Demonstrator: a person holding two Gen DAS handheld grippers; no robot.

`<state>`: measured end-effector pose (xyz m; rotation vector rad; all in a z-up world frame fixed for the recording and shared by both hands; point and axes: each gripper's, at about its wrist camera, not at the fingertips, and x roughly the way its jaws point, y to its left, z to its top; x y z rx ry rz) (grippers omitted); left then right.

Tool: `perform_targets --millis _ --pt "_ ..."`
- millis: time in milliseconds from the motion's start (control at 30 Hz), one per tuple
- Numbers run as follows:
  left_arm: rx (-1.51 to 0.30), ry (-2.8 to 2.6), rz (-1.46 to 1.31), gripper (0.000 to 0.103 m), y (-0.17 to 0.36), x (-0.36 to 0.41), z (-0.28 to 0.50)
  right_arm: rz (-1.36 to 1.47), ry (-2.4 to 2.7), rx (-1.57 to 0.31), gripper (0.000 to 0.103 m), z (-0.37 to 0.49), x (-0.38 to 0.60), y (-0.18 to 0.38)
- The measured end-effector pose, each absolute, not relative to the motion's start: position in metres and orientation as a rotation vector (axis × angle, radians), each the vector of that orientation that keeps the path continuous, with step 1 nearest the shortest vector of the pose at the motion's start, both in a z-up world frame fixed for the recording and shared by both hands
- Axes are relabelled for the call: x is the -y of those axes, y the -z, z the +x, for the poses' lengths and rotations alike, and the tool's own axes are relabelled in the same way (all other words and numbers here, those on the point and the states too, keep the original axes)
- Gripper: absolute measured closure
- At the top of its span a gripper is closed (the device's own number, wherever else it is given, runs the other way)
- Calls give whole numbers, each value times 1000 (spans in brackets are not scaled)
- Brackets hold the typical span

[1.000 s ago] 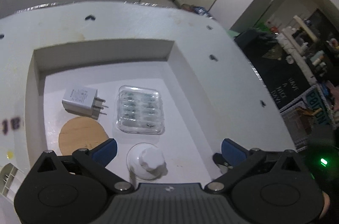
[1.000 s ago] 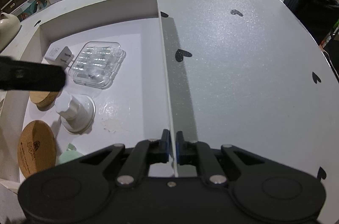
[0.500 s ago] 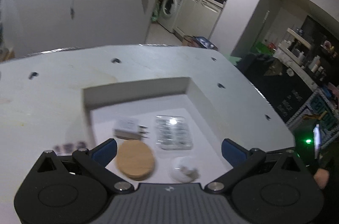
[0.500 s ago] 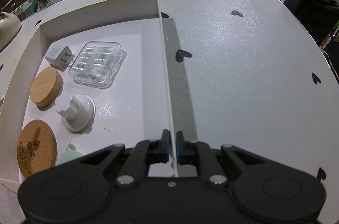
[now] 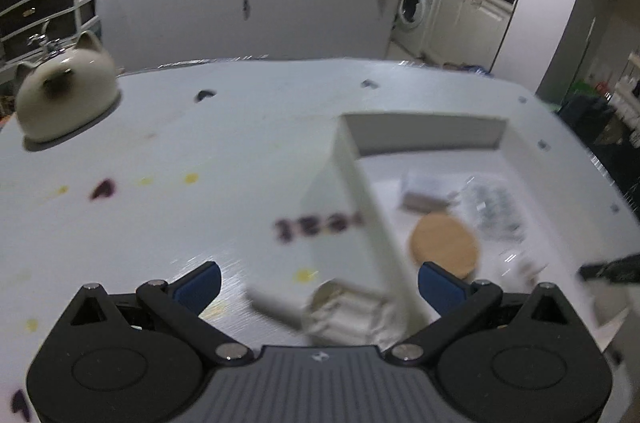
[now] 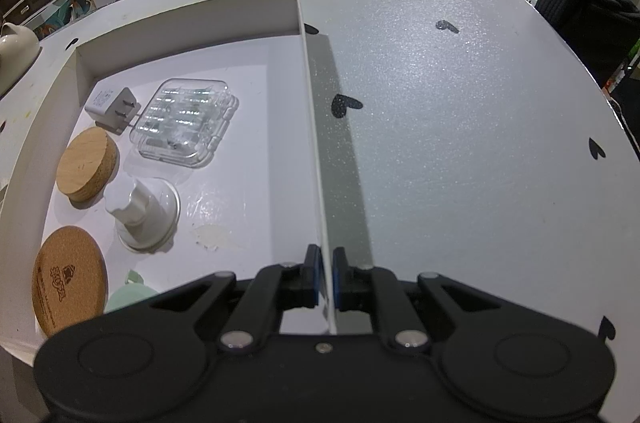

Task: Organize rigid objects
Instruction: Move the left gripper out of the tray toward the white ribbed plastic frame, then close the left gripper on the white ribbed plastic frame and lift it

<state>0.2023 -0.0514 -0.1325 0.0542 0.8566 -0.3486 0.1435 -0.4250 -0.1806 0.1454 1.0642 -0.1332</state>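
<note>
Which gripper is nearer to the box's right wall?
Right. The right gripper is shut on the box's right wall; the left gripper hangs open over the opposite left wall.

charger [image 6: 107, 102] left of case [image 6: 185, 122], in box [image 6: 188, 19].

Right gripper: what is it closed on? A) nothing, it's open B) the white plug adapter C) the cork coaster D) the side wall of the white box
D: in the right wrist view the right gripper has both blue pads pressed against the thin side wall of the white box, while the plug adapter and cork coaster lie untouched inside.
</note>
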Motion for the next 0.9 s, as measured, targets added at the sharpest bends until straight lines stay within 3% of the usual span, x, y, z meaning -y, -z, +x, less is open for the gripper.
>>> perform_targets --millis 900 --pt "-840 414 230 2 161 46 212 143 135 -1064 94 143 425 181"
